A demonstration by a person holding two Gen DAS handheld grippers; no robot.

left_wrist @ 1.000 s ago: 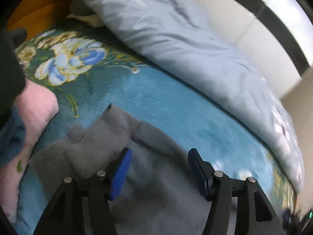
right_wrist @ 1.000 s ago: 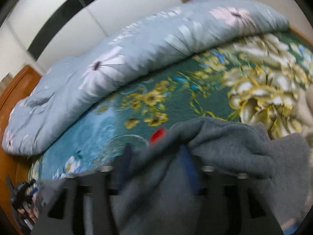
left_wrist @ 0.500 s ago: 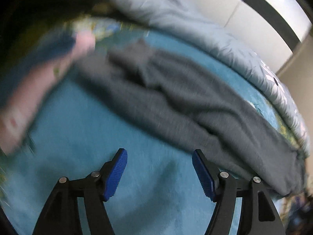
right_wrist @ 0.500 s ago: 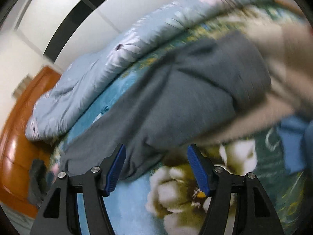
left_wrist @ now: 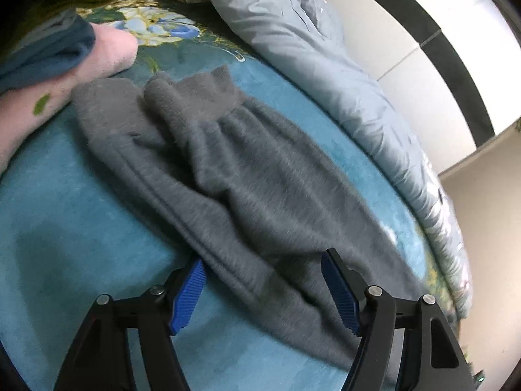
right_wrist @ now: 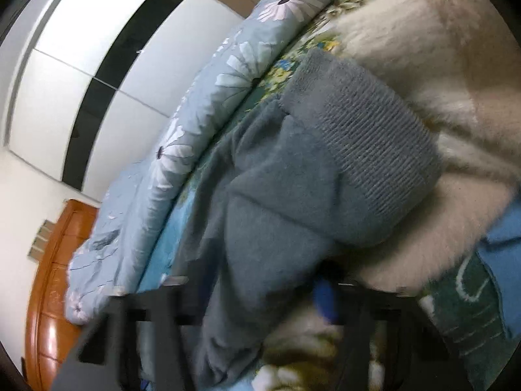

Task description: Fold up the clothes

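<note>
Grey garment [left_wrist: 247, 176] between spread jaws.

The sweatpants [left_wrist: 247, 176] lie stretched across the bed [left_wrist: 81, 228]; the quilt [left_wrist: 309, 52] is bunched behind them, a pile of clothes [left_wrist: 65, 65] at their left end.

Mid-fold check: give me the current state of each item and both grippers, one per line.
Grey sweatpants: lying lengthwise on the bed, folded leg over leg, ribbed cuffs at the far end, still long.
Left gripper: open, its fingers straddling the near part of the sweatpants.
Right gripper: blurred, fabric between its fingers; open or shut unclear.
Pink garment: bunched beside the cuffs.
Dark blue garment: heaped on the pink one.
Floral duvet: pushed to the far side.
</note>
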